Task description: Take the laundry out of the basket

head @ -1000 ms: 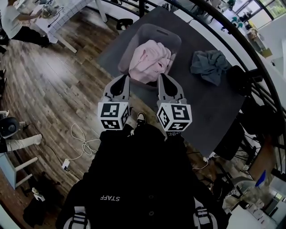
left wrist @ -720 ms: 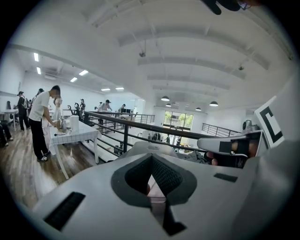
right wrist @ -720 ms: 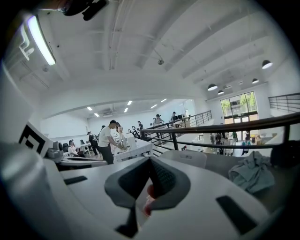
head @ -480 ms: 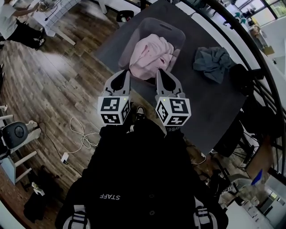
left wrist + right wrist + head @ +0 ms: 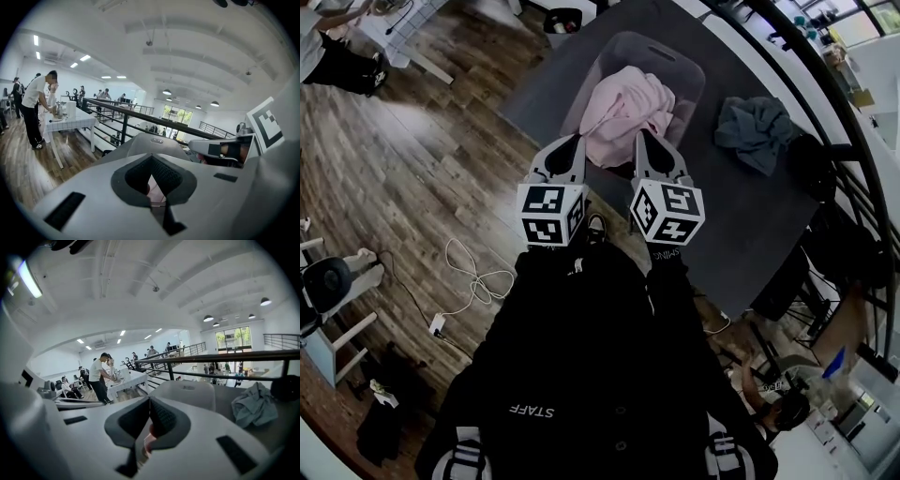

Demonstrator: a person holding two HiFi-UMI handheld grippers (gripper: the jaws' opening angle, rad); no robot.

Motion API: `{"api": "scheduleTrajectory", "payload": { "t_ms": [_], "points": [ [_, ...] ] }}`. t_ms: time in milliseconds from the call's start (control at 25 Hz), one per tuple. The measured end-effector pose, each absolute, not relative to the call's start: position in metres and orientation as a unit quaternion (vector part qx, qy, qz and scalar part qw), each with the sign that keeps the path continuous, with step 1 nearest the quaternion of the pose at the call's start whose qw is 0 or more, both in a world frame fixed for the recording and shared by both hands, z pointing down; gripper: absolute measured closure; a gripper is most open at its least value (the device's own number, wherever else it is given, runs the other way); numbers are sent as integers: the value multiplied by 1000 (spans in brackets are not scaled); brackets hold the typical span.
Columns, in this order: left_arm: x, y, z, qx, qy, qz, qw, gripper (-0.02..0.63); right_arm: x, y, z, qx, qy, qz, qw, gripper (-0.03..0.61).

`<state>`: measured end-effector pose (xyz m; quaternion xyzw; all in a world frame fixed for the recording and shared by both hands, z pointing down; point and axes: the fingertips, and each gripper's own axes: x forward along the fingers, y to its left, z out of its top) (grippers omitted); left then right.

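The pink garment point(image 5: 623, 114) sits heaped in the grey basket point(image 5: 661, 47) at my twelve o'clock, lapping its near rim. My left gripper point(image 5: 575, 142) and right gripper point(image 5: 641, 139) hover just short of it, jaws pressed together, empty. Bare dark surface point(image 5: 741, 216) separates the basket from the blue-grey cloth point(image 5: 759, 131) at two o'clock.

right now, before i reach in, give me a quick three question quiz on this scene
1. True or false: the pink garment lies in the basket.
2. Where is the grey cloth? A in the basket; B on the dark surface, right of the basket; C in a gripper.
3. Fill in: the jaws of the left gripper and the right gripper are both ___.
Key: 1 true; 2 B; 3 shut.
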<state>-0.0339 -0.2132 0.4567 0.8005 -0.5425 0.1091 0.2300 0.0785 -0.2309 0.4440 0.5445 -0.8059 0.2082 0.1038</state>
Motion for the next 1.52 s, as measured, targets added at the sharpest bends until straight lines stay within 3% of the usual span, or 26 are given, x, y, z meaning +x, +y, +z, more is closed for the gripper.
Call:
{"api": "scheduleTrajectory", "payload": {
  "t_ms": [680, 1200, 1520],
  "points": [
    [-17, -288, 501, 804, -498, 155, 286, 617, 73, -305, 509, 553, -769, 279, 161, 550],
    [-11, -322, 525, 799, -486, 168, 313, 617, 77, -340, 576, 542, -741, 341, 202, 255],
    [-7, -327, 536, 800, -477, 172, 321, 617, 87, -353, 620, 556, -710, 363, 234, 158]
  ]
}}
